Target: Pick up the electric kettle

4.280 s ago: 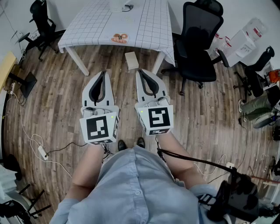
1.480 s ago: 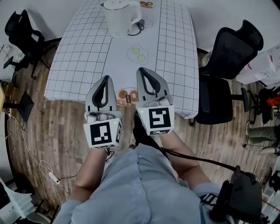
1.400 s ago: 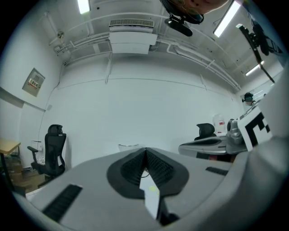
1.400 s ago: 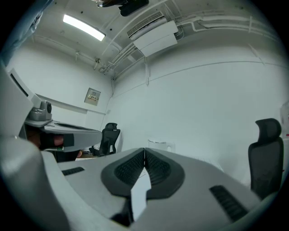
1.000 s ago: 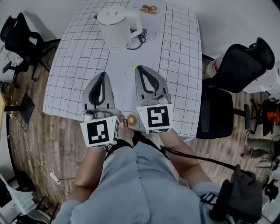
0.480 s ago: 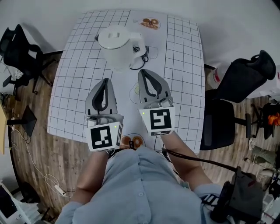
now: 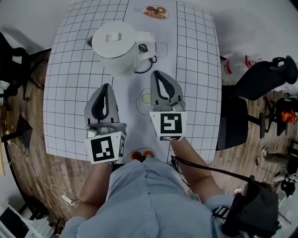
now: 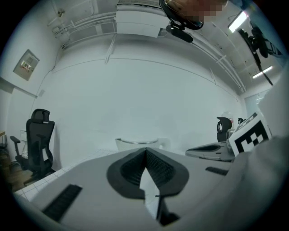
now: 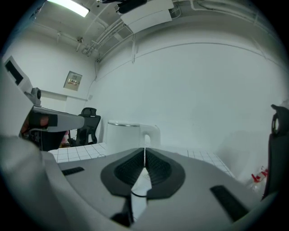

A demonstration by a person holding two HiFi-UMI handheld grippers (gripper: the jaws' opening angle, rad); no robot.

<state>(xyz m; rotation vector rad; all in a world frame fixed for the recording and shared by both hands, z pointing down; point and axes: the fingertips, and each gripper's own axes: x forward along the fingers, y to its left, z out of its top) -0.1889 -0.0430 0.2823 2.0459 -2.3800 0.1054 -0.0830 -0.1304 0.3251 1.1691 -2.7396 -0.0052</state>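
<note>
A white electric kettle (image 7: pixel 115 48) stands upright on the grid-patterned table (image 7: pixel 70 93), its handle (image 7: pixel 145 44) turned to the right and a black cord beside it. My left gripper (image 7: pixel 104 88) hovers over the table just below the kettle, jaws together and empty. My right gripper (image 7: pixel 158 75) is shut too, its tips a little below and right of the handle, not touching. In the left gripper view the kettle (image 8: pixel 137 143) peeks over the closed jaws (image 8: pixel 146 150). In the right gripper view the kettle (image 9: pixel 131 134) stands straight ahead beyond the closed tips (image 9: pixel 145 150).
A green-and-white sticker (image 7: pixel 145 98) lies on the table between the grippers; a donut picture (image 7: pixel 156 12) sits at the far edge. A black office chair (image 7: pixel 251 88) stands right of the table, another chair (image 7: pixel 11 69) at its left. A cable runs over the wooden floor (image 7: pixel 28 158).
The person has stepped up to the table; the kettle now appears larger and closer. Both grippers have moved forward over the table toward it and stayed shut.
</note>
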